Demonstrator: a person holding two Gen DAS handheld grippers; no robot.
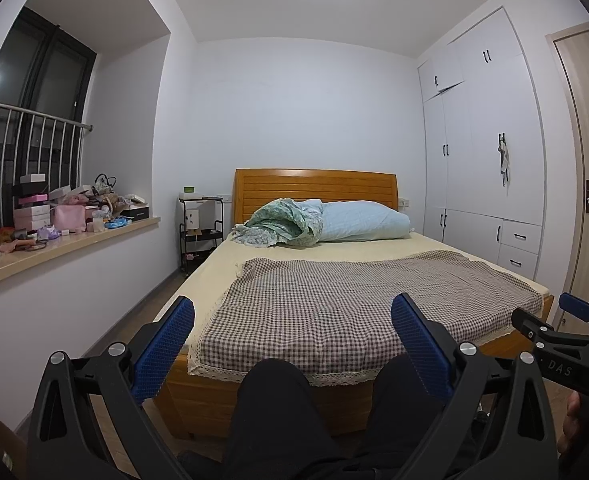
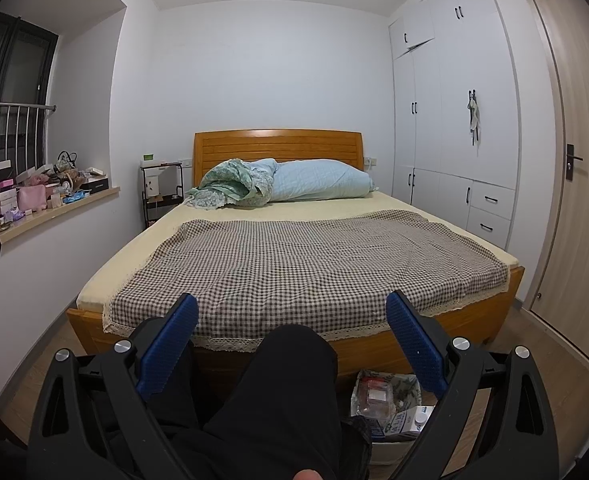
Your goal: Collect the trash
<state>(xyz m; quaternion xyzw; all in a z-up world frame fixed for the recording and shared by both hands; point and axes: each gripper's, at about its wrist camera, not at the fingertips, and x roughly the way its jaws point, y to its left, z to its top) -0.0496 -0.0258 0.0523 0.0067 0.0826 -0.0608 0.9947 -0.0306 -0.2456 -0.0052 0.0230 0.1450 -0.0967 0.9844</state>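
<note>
While both the left tongs (image 1: 292,338) and right tongs (image 2: 290,336) gape apart and empty, a milk carton (image 2: 408,422) lies just below the right pair, beside the bed (image 2: 374,350)

1. The person's dark-trousered knees (image 2: 290,380) sit directly ahead of both grippers, between them and the bed (image 2: 302,256).
2. The checked blanket (image 1: 358,300) lies flat and bare.
3. The window ledge (image 1: 66,240) is crowded with boxes.
</note>
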